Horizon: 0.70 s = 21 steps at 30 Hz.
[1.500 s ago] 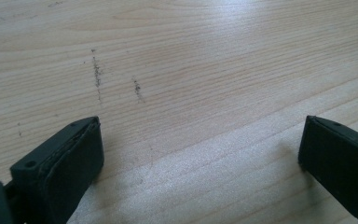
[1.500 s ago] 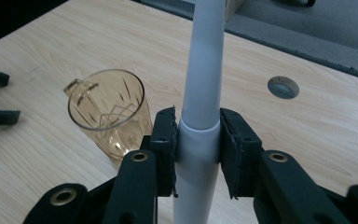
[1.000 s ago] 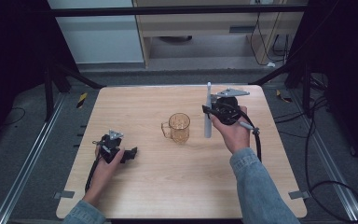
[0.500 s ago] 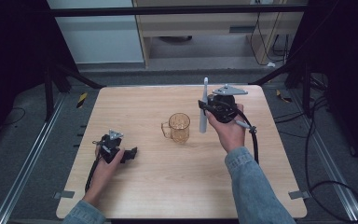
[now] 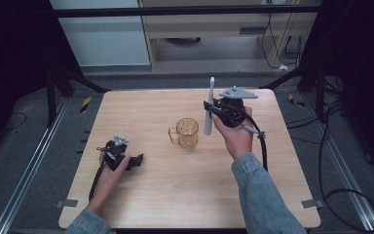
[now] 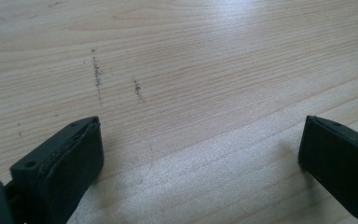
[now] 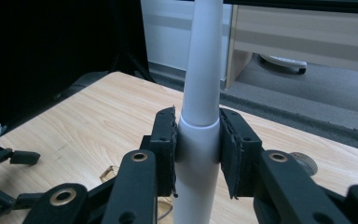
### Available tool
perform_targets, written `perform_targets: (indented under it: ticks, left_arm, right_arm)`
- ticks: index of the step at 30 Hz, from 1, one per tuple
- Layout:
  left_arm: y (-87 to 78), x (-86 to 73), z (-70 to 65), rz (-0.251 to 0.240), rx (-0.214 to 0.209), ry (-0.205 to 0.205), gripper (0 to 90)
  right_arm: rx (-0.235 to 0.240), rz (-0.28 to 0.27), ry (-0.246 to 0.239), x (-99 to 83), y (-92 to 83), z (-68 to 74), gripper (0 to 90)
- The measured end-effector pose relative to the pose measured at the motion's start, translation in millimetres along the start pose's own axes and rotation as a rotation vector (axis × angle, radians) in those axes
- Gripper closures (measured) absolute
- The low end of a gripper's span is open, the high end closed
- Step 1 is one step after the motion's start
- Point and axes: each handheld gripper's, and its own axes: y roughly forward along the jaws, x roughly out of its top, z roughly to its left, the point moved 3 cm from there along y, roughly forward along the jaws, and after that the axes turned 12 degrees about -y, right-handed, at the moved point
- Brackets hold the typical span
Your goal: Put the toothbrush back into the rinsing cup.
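I have the toothbrush (image 5: 209,108), a smooth matte pale-grey plastic rod that tapers toward its upper end, clamped in my right hand-held gripper (image 5: 208,108). Its long axis runs nearly upright, narrow end up, above the table (image 5: 141,105), just right of the cup (image 5: 187,133), a ribbed amber see-through mug. My left hand-held gripper (image 5: 137,160) rests on the pale wood grain, jaws wide apart, holding nothing.
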Motion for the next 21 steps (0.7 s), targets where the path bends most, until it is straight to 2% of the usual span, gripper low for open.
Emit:
perform_targets:
  ticks: [10, 21]
  left_arm:
    - [0.0, 0.0, 0.0, 0.000, 0.000, 0.000, 0.0]
    - [-0.1, 0.0, 0.0, 0.001, 0.001, 0.000, 0.0]
  right_arm:
    - [0.008, -0.002, -0.011, 3.5, -0.9, 3.5, 68.4]
    - [0.024, -0.033, -0.027, 18.0, -0.1, 10.6, 68.4]
